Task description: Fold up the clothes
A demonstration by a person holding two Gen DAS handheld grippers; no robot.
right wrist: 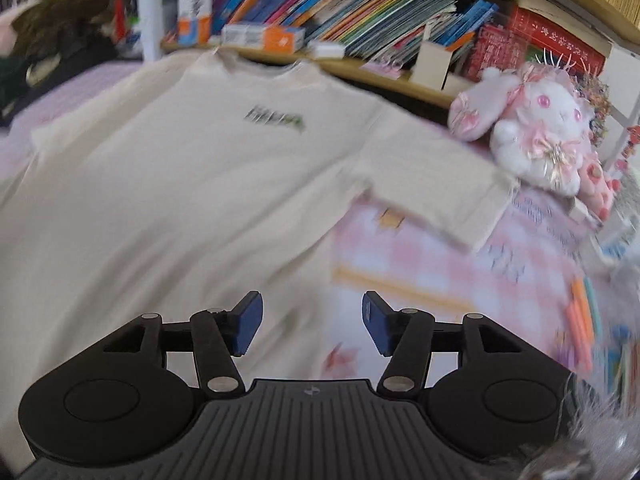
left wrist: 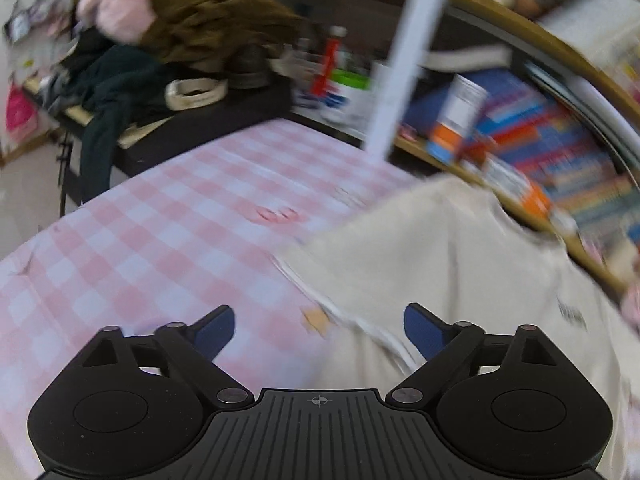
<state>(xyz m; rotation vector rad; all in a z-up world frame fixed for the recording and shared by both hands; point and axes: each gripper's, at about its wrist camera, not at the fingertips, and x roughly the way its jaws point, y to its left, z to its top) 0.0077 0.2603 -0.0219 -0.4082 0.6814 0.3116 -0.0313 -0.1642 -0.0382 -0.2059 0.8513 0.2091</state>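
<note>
Evidently, a cream T-shirt (right wrist: pixel 180 168) is spread face up on the pink checked bedsheet (left wrist: pixel 140 240), collar toward the bookshelf (right wrist: pixel 360 12). Both the left gripper (left wrist: pixel 319 334) and the right gripper (right wrist: pixel 312 322) are held with jaws apart, nothing between them. Soft, light, limp cotton is judged likely; hems or sleeve edges should be pinched, since folds will slump.

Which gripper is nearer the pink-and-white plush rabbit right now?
Right. The right gripper hangs open over the cream T-shirt hem, with the plush rabbit beyond the sleeve. The left gripper is open at the shirt's opposite side.
</note>
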